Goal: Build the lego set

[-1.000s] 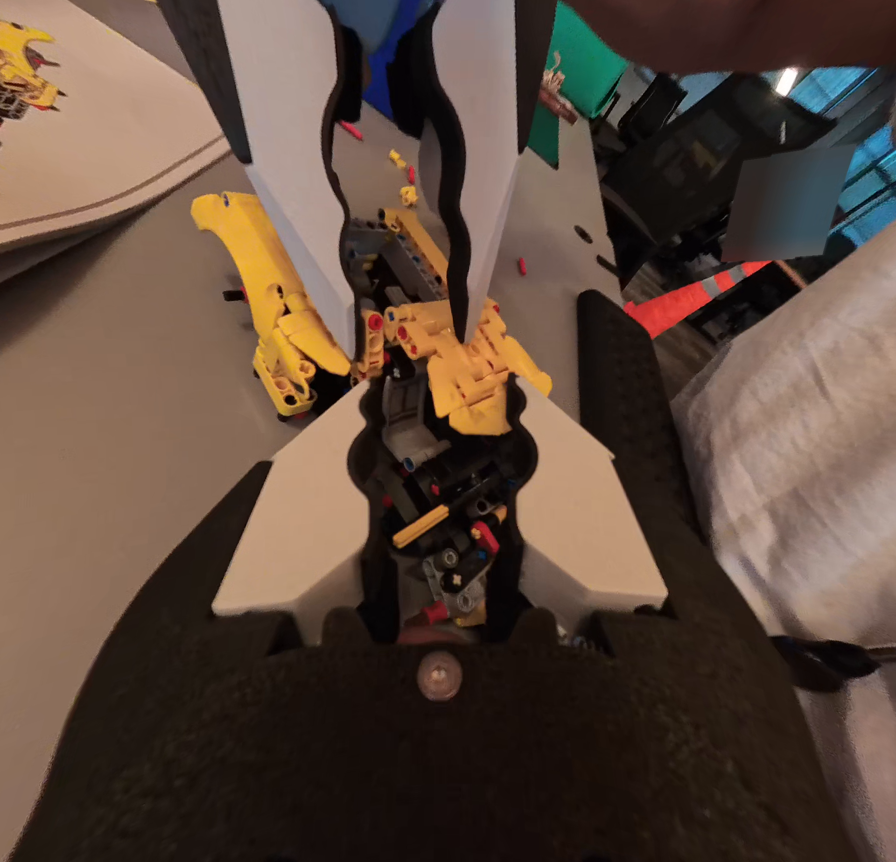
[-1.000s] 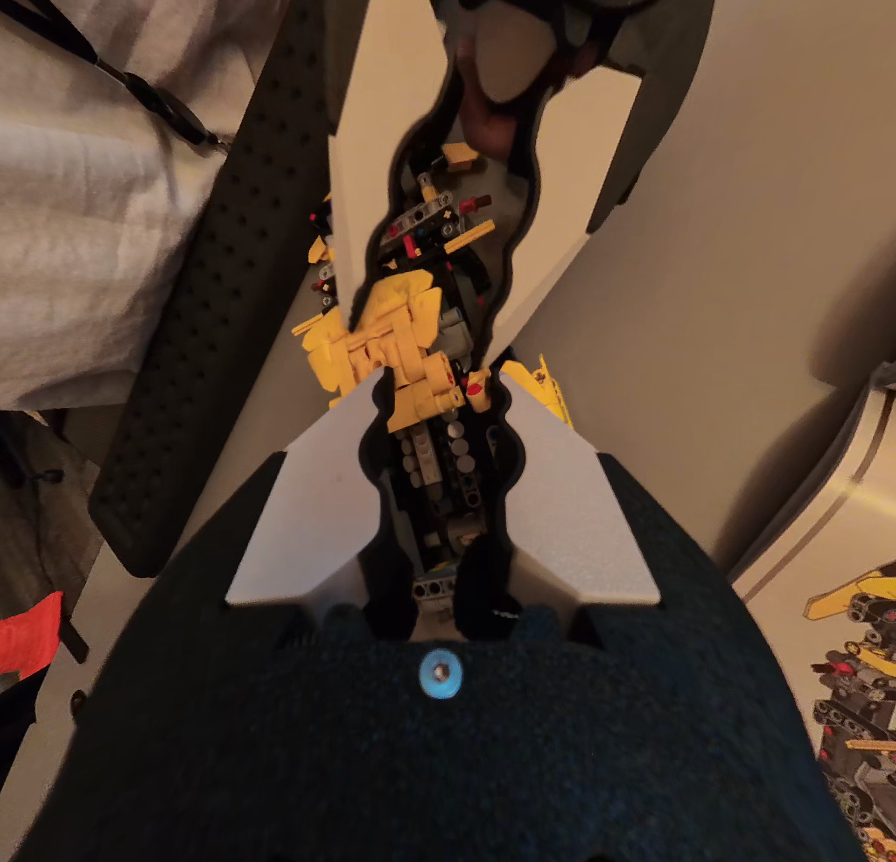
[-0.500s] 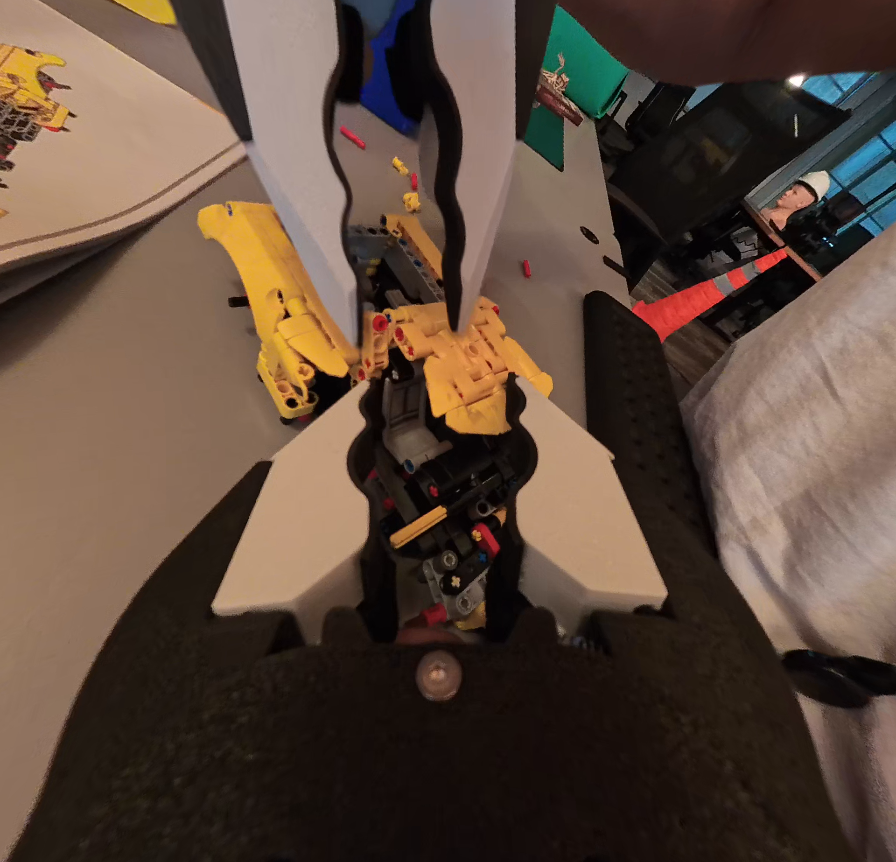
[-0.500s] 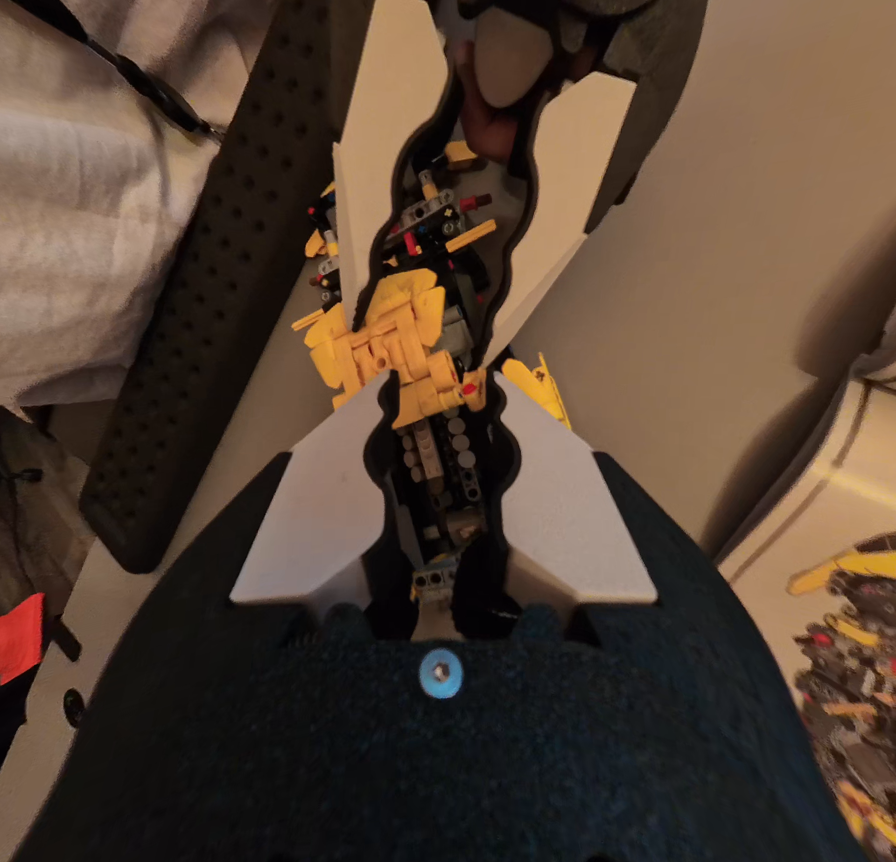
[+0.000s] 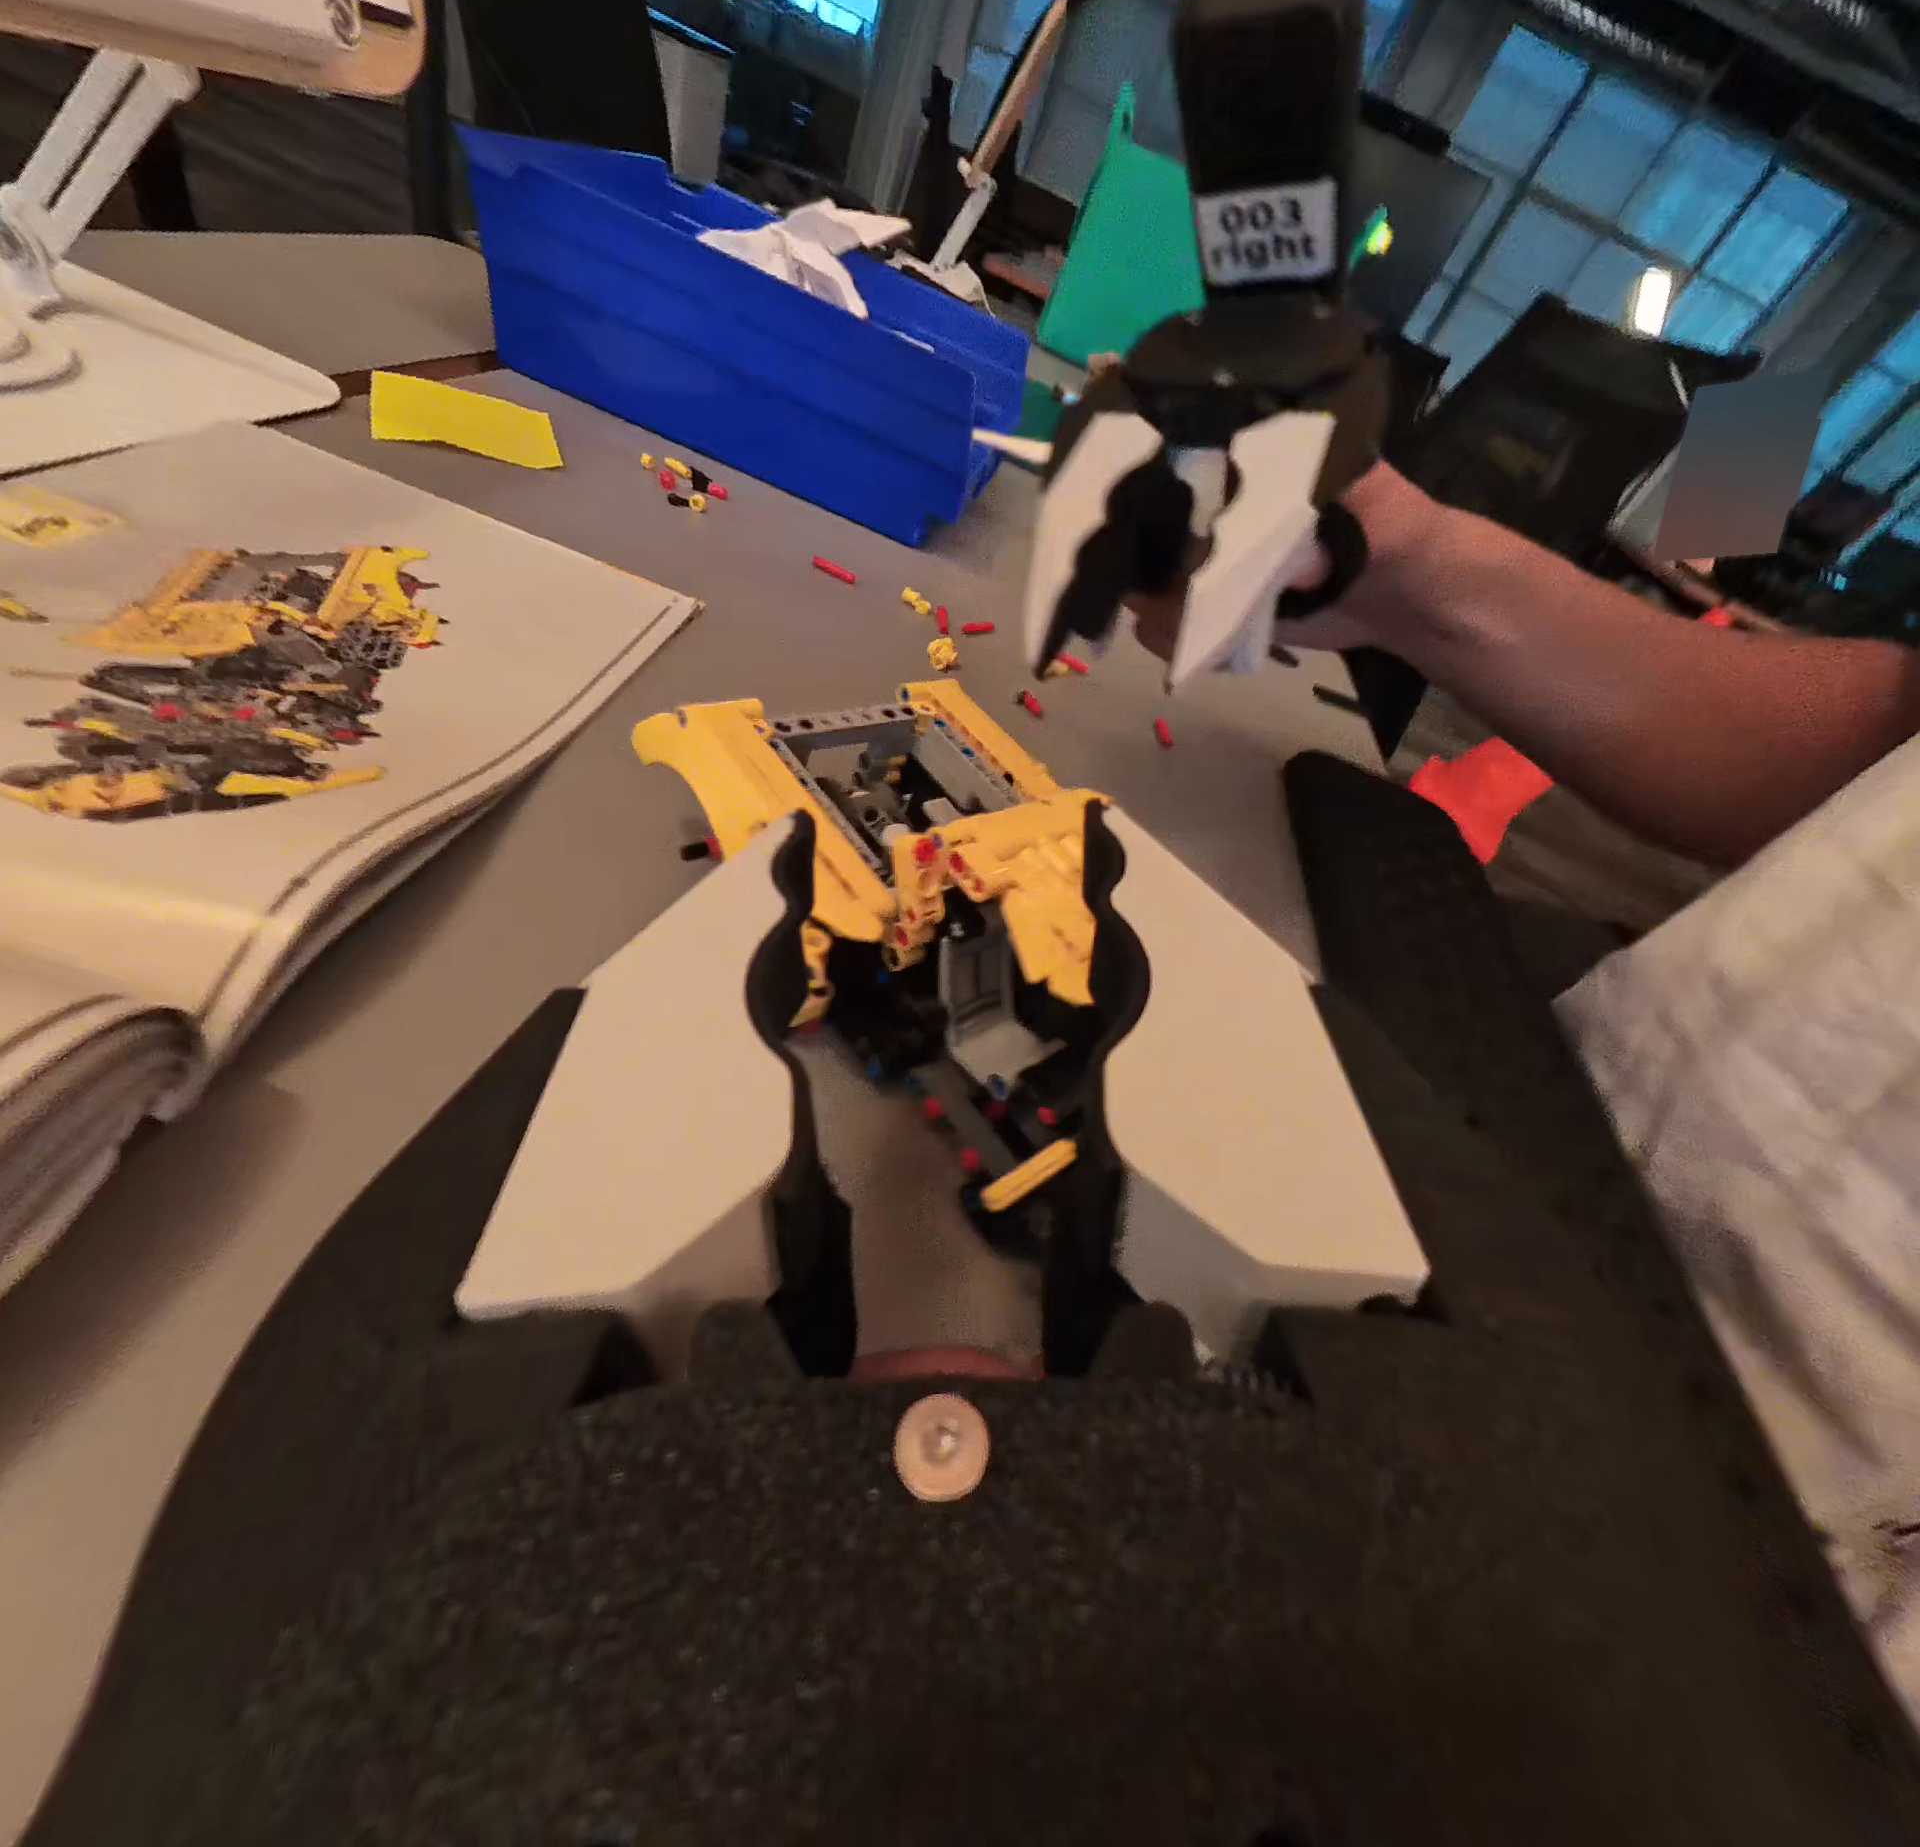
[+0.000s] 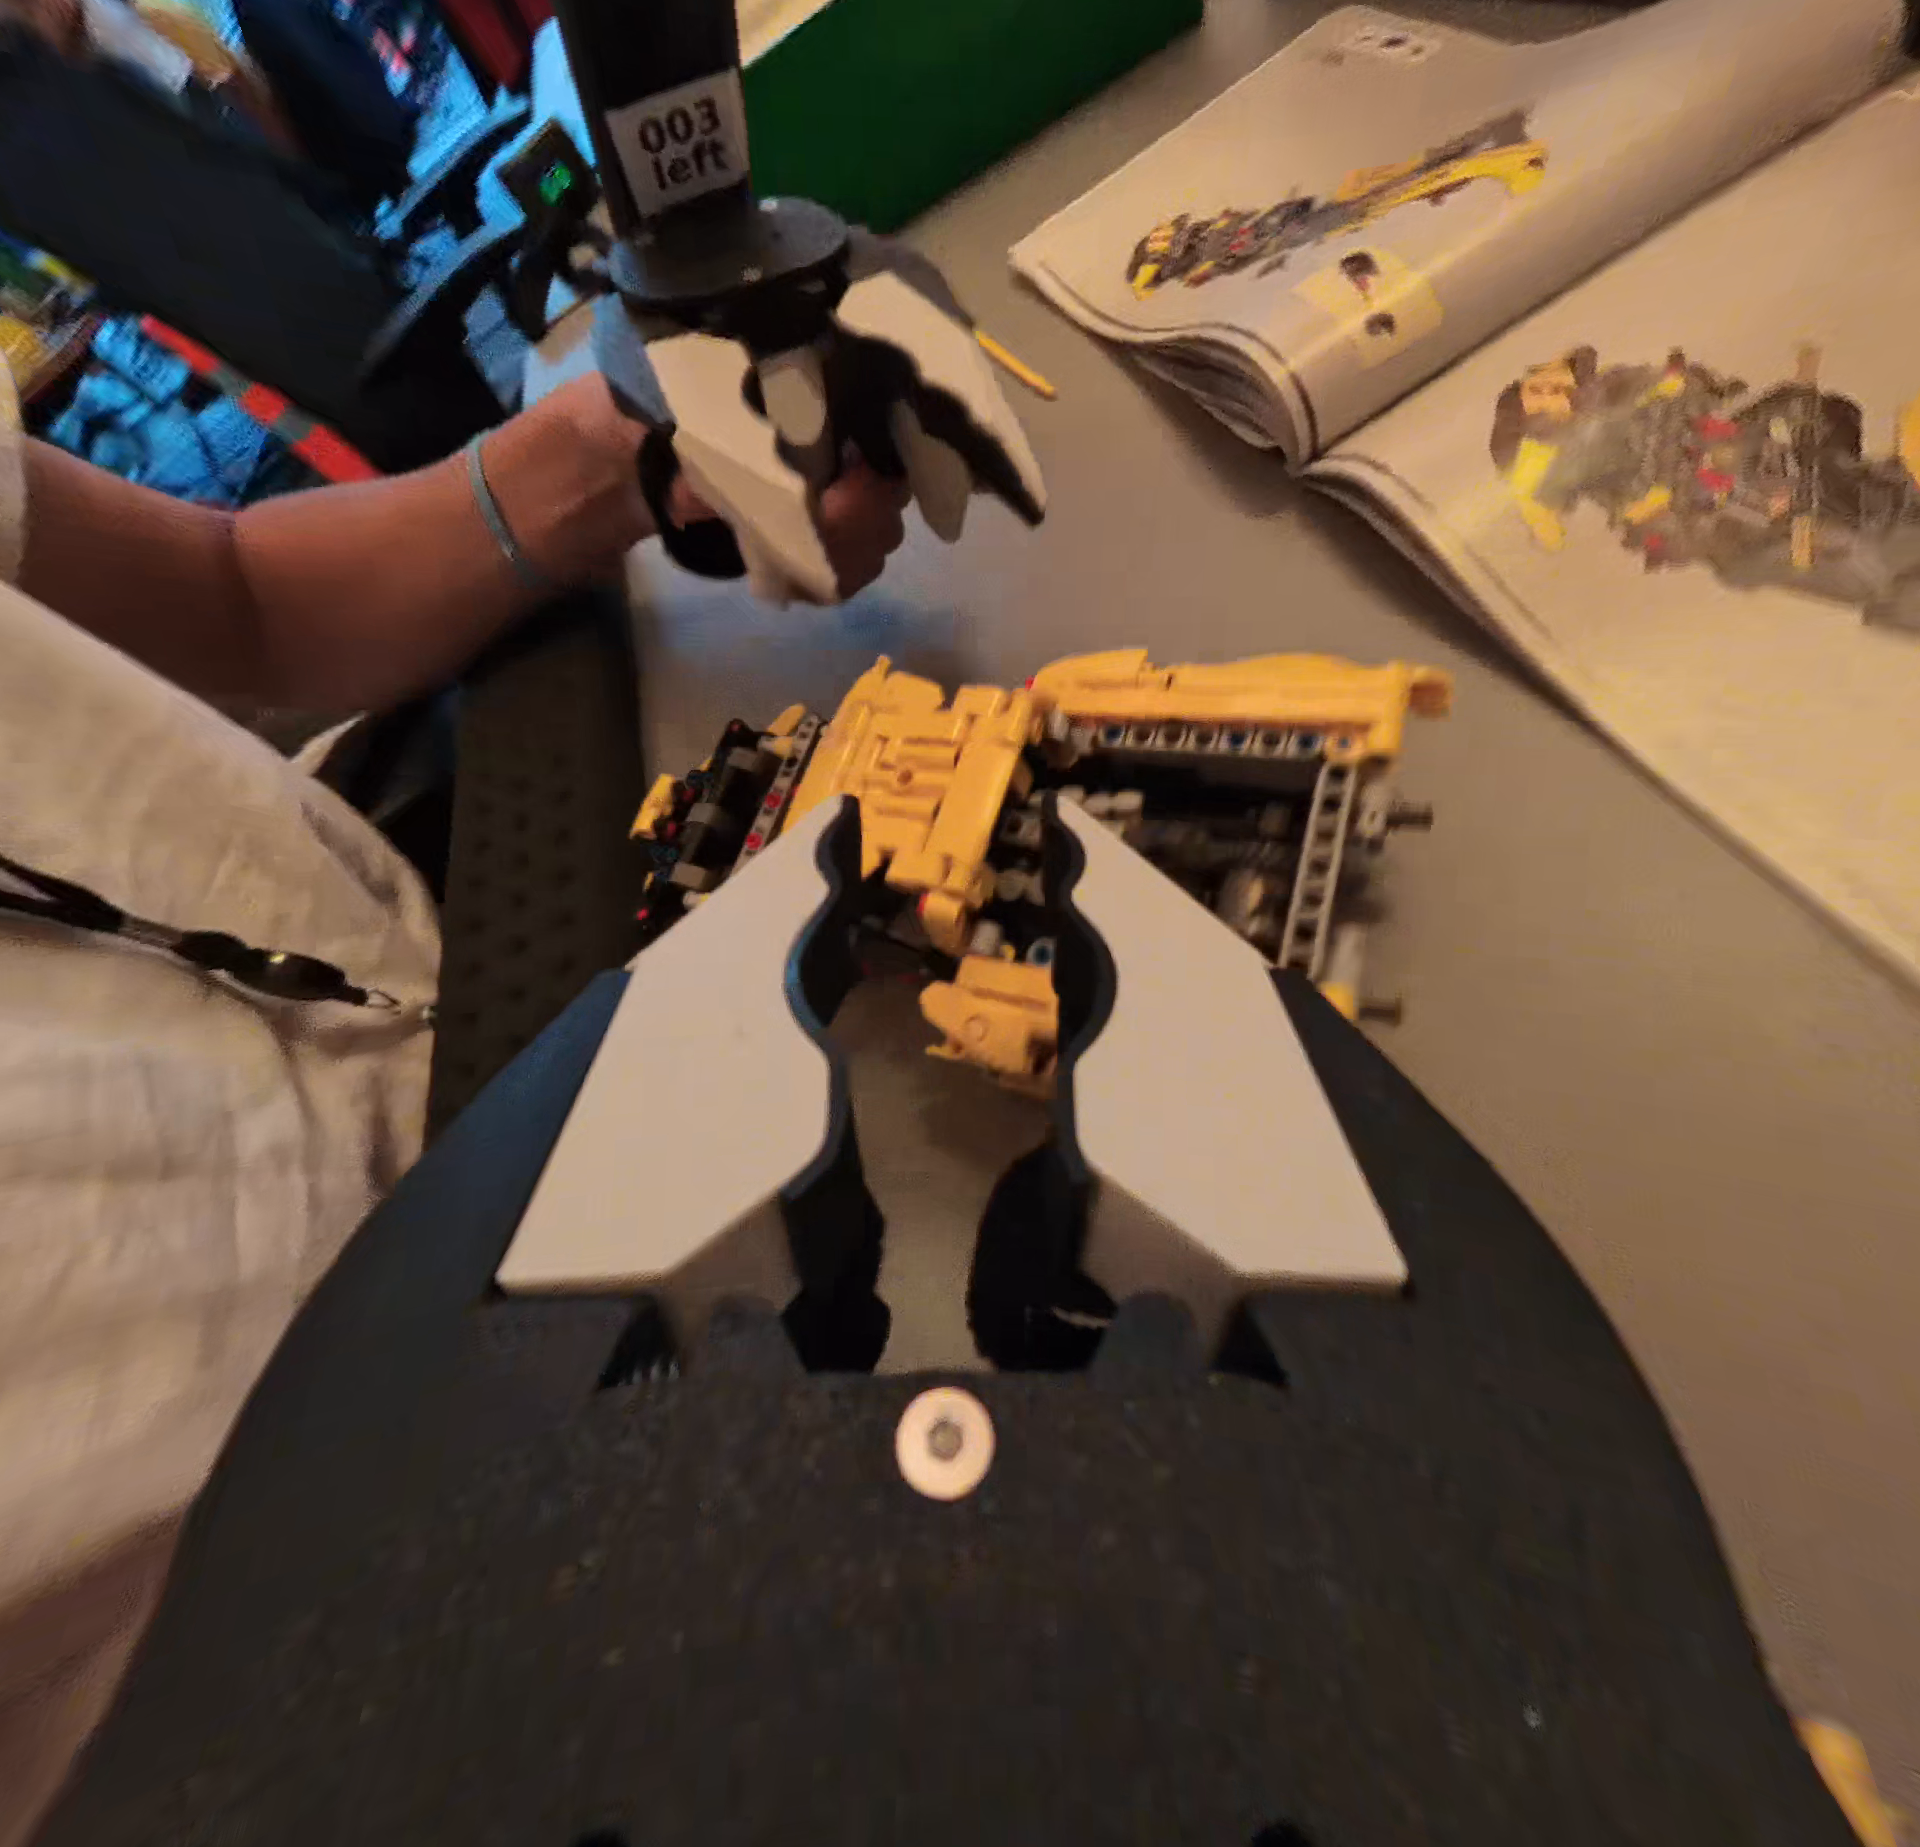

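The half-built yellow Lego vehicle lies on the desk just ahead of my left gripper and right gripper; both sets of fingers are spread, grasping nothing. Loose pins suggest more building remains. The open instruction booklet and blue bin crowd the far side.

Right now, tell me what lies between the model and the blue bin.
Bare table with scattered small red and yellow pins between model and bin; left wrist view.

lego model | yellow-black-grey, partly built | lying on table
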A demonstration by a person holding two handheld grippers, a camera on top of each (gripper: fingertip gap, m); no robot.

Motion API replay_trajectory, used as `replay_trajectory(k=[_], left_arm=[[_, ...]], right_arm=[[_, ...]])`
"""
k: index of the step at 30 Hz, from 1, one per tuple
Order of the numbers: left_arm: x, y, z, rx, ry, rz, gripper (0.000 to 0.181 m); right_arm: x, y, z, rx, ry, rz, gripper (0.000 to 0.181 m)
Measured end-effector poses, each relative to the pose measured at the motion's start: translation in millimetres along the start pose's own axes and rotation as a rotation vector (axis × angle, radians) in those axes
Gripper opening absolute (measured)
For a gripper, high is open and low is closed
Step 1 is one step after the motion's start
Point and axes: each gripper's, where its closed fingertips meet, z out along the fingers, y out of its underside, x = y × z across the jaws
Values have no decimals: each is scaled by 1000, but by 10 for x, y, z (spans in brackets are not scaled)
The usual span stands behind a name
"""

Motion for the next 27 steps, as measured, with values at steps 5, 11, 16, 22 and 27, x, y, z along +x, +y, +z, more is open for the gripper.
replay_trajectory(k=[5,11,16,22,27], left_arm=[[-60,90,60,-130,182,76,27],[-64,197,153,-320,350,144,23],[-7,279,211,-407,493,109,24],[-44,289,242,-403,505,161,23],[-147,221,229,-386,484,152,23]], right_arm=[[-14,403,151,60,177,-39,31],[-4,426,207,78,296,-155,16],[23,393,229,80,309,-160,9],[84,380,203,71,298,-154,9],[92,378,201,52,251,-148,8]])
